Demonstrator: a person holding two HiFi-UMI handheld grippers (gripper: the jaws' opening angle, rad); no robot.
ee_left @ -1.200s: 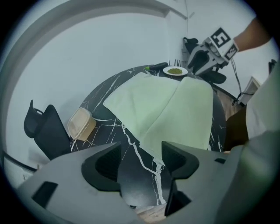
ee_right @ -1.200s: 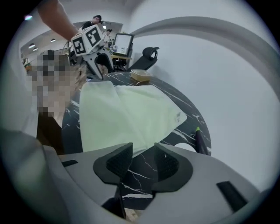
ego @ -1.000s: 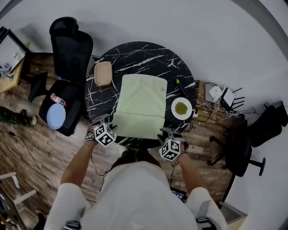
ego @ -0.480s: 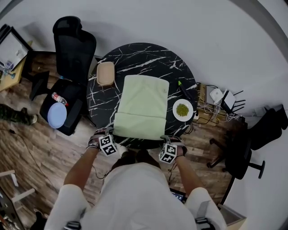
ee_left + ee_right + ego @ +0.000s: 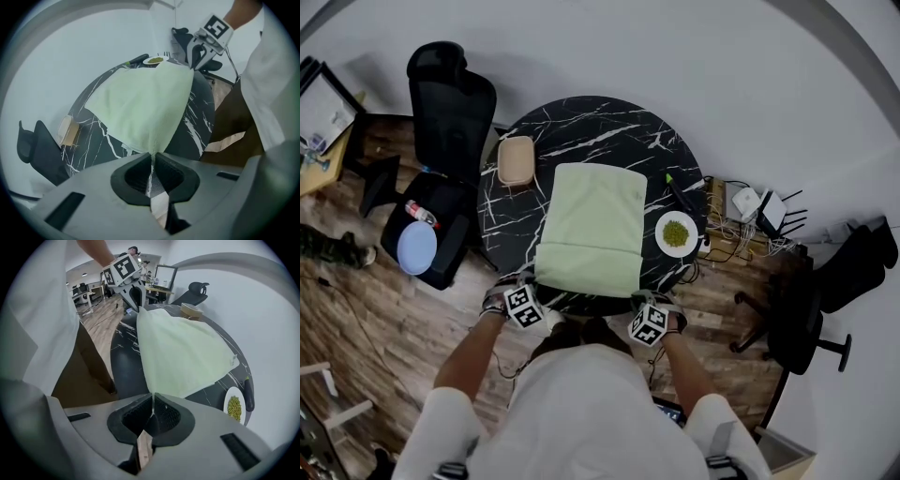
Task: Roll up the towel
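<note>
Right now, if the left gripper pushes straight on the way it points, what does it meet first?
The towel: the left gripper is shut on its near corner. Beyond that, probably the rim of the black marble table right under it; depth there is unclear.

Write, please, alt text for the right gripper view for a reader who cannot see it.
The right tongs and, farther off, the left tongs have each just closed on a near corner of a pale green towel spread on a black marble table.

Bare tabletop [image 5: 600,127] lies beyond the towel [image 5: 591,225], tray [image 5: 515,159] left, plate [image 5: 660,234] right.
</note>
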